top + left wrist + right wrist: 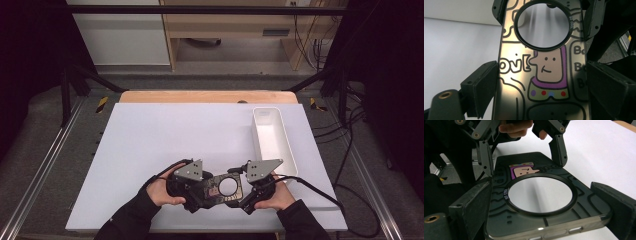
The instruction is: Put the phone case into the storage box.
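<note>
Clearly both grippers have the phone case (223,188) between them above the near edge of the table (150,145). The left gripper (541,82) stands with its jaws wide, one pad against each long side of the case near the cartoon figure (548,75) printed on it; in its own view the pads appear to touch both edges, so I read it as pinching the case across its width. The right gripper (549,205) spans the other end, by the ring (540,195) round the mirror-like disc, its pads likewise at the two long sides; whether they press or merely flank I cannot tell for certain, though contact looks likely. From above, the case sits level between the person's hands, left hand (162,190) and right hand (272,197) low in the picture. Beyond them, at the right of the white tabletop, a white bin (272,137) lies well apart from the case. As I judge it, the pick-up and two-handed hold are done; placing the case, perhaps into that bin, is left.
</note>
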